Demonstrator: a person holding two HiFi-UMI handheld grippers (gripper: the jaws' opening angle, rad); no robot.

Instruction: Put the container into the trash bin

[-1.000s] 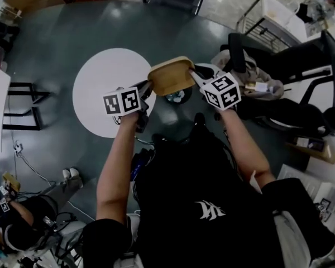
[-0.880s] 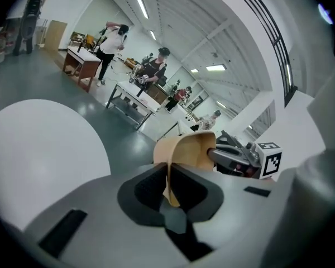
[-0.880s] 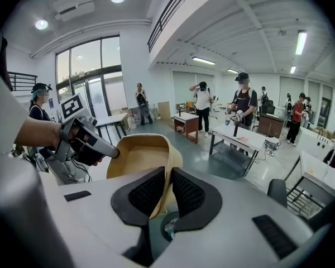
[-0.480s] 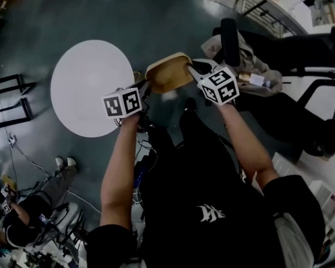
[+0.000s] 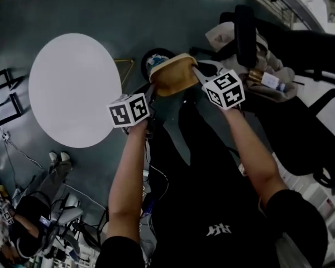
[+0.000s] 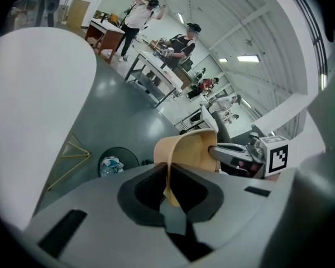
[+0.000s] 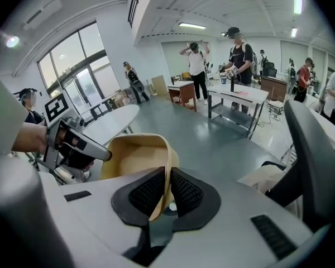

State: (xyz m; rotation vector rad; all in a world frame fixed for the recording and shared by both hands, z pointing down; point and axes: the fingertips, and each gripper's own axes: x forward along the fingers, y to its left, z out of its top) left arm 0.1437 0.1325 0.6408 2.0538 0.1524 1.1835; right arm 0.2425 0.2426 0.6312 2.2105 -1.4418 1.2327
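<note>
A tan, shallow container (image 5: 174, 75) hangs in the air between both grippers. My left gripper (image 5: 150, 91) is shut on its left rim, and the thin tan wall (image 6: 168, 175) is pinched between the dark pads. My right gripper (image 5: 196, 73) is shut on the opposite rim (image 7: 165, 178). Just beyond and below the container stands a round black trash bin (image 5: 153, 58) with rubbish inside; the container covers part of it. In the left gripper view the bin (image 6: 116, 161) stands on the floor, left of the container (image 6: 190, 149).
A round white table (image 5: 72, 88) stands to the left, and its top fills the left of the left gripper view. A black office chair (image 5: 279, 54) draped with cloth is on the right. The floor is grey-green. Several people stand at desks far off.
Both grippers have come down with the container and moved over the trash bin, which now shows under the container's far edge. The white table looks closer.
</note>
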